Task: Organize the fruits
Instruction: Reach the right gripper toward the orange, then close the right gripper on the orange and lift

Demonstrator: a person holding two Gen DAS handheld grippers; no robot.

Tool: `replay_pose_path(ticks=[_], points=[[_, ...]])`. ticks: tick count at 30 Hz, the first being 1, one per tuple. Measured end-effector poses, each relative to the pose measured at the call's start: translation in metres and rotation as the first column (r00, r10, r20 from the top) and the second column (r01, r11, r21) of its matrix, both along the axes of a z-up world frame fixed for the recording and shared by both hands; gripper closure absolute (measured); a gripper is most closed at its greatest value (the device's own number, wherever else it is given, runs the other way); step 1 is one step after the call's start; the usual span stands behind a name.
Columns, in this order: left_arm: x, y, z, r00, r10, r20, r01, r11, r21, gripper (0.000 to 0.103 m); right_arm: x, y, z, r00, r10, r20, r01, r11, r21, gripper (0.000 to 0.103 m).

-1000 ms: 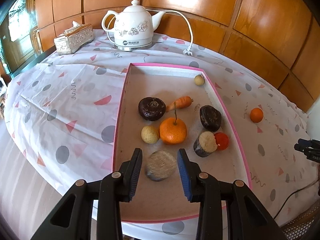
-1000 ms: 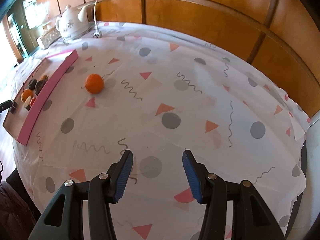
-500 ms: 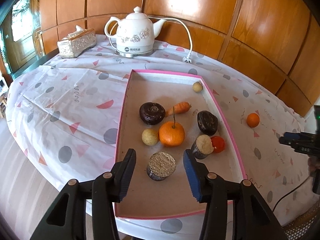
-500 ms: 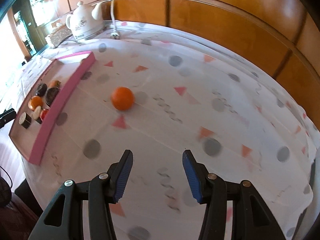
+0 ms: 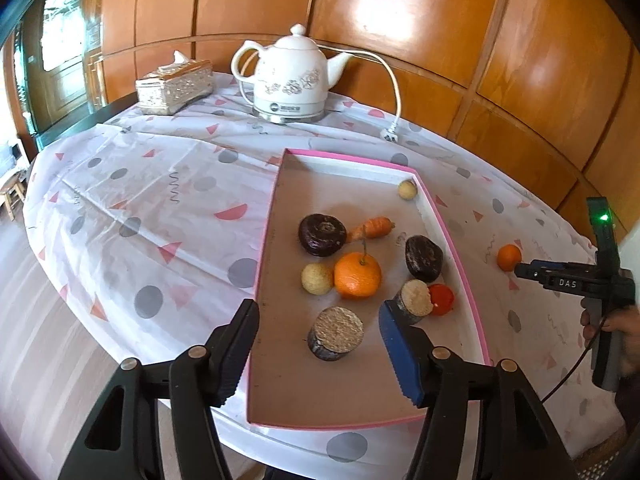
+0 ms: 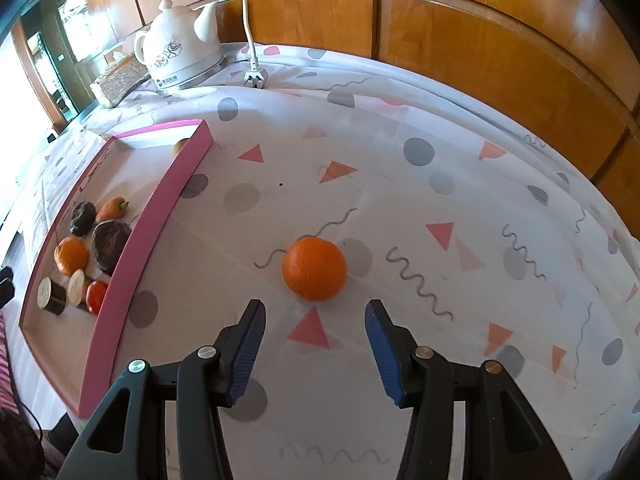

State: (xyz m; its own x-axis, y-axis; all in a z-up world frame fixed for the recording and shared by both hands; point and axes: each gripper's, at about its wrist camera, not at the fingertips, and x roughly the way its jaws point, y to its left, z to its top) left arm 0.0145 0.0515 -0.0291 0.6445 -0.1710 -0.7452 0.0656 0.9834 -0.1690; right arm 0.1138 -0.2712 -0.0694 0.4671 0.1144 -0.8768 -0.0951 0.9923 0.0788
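Note:
A loose orange point(image 6: 314, 269) lies on the patterned tablecloth, right of the pink-rimmed tray point(image 6: 160, 208); it also shows in the left wrist view point(image 5: 509, 257). My right gripper point(image 6: 316, 350) is open and empty, just short of the orange; it appears at the right in the left wrist view point(image 5: 520, 270). My left gripper point(image 5: 320, 354) is open and empty above the tray's near end point(image 5: 328, 426), over a cut brown cylinder point(image 5: 336, 338). The tray holds a stemmed orange point(image 5: 357, 274), a carrot point(image 5: 374, 228), two dark round fruits, pale balls and a red tomato point(image 5: 441, 299).
A white electric kettle point(image 5: 290, 76) with its cord and plug point(image 5: 390, 134) stands at the back of the table. A tissue box point(image 5: 174, 86) sits left of it. Wood panelling rises behind. The table edge curves near the tray's near end.
My left gripper has pulled back and up from the cut cylinder, which stays in the tray. My right gripper has swung toward the loose orange, now close in front of its fingers.

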Motion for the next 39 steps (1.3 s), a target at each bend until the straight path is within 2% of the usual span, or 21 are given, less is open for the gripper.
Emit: replay_pose_path(ticks=[10,11,12,18,23,34,38,39], points=[[-0.003,0.006,0.002,1.0,0.028,0.013,-0.029,1.0,0.007,0.034,0.02,0.006,-0.017,0.999,-0.013,-0.042,0.011,0.999,-0.036,0.051],[-0.003,0.006,0.001,1.0,0.027,0.011,-0.027,1.0,0.006,0.034,0.021,0.006,-0.018,0.999,-0.012,-0.045,0.01,0.999,-0.034,0.053],[-0.003,0.006,0.0,1.0,0.026,0.009,-0.027,1.0,0.006,0.034,0.021,0.006,-0.019,0.999,-0.012,-0.046,0.011,0.999,-0.031,0.066],[-0.002,0.005,-0.001,1.0,0.027,0.004,-0.027,1.0,0.005,0.034,0.018,0.008,-0.021,0.999,-0.012,-0.045,0.01,0.999,-0.033,0.068],[-0.003,0.005,-0.002,1.0,0.027,0.001,-0.027,1.0,0.006,0.034,0.009,0.008,-0.021,0.999,-0.011,-0.045,0.01,1.0,-0.02,0.068],[-0.007,0.003,0.001,0.999,0.031,0.011,-0.031,0.999,0.015,0.023,-0.021,0.017,-0.015,0.999,0.017,-0.027,-0.017,1.0,0.004,0.069],[-0.009,0.003,0.004,0.999,0.036,0.017,-0.036,0.999,0.019,0.022,-0.034,0.02,-0.008,1.0,0.02,0.001,-0.02,0.999,0.036,0.072],[-0.009,0.003,0.004,0.999,0.037,0.017,-0.037,0.999,0.02,0.022,-0.037,0.021,-0.005,1.0,0.021,0.009,-0.022,0.999,0.045,0.077]])
